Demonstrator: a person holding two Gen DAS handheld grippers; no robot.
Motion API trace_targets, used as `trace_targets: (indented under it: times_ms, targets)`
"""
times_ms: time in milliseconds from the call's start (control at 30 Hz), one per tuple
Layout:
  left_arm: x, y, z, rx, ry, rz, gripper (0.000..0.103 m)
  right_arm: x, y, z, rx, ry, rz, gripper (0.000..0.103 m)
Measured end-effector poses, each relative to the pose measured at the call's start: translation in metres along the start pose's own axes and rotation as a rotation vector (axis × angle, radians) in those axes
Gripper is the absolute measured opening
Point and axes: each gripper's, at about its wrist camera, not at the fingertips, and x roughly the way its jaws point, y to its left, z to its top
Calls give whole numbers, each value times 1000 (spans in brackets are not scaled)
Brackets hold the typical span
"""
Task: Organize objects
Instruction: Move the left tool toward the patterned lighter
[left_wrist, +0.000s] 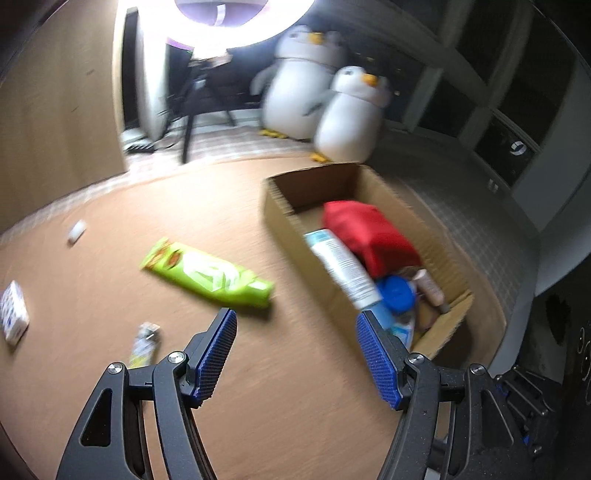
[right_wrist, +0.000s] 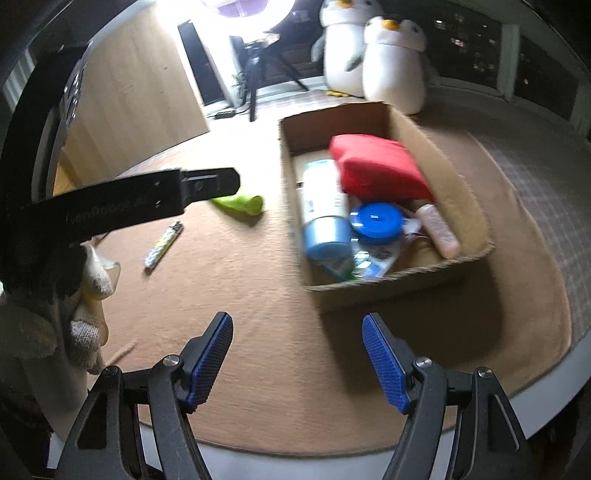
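Note:
A cardboard box (left_wrist: 280, 210) (right_wrist: 458, 192) stands on the brown rug and holds a red pouch (left_wrist: 373, 236) (right_wrist: 376, 170), a white and blue tube (left_wrist: 343, 266) (right_wrist: 325, 214), a blue-lidded jar (left_wrist: 397, 291) (right_wrist: 376, 219) and a pink tube (right_wrist: 439, 229). A green snack packet (left_wrist: 210, 275) (right_wrist: 240, 203) lies left of the box. My left gripper (left_wrist: 295, 325) hovers open and empty just in front of that packet. My right gripper (right_wrist: 297, 325) is open and empty in front of the box. The left tool's black body (right_wrist: 147, 199) crosses the right wrist view.
Loose on the rug lie a small sachet (left_wrist: 146, 341) (right_wrist: 164, 243), a white carton (left_wrist: 13, 314) and a small white item (left_wrist: 75, 230). Two plush penguins (left_wrist: 325, 99) (right_wrist: 373, 55), a tripod (left_wrist: 192, 114) and a wooden panel (right_wrist: 140, 92) stand behind. A gloved hand (right_wrist: 88, 295) shows at the left.

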Motion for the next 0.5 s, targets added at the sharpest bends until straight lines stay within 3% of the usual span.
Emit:
trace_targets:
  times_ms: [500]
  targets:
    - [-35,129,-51,-176,27,105,71,30,69,12,-79,46,88,69]
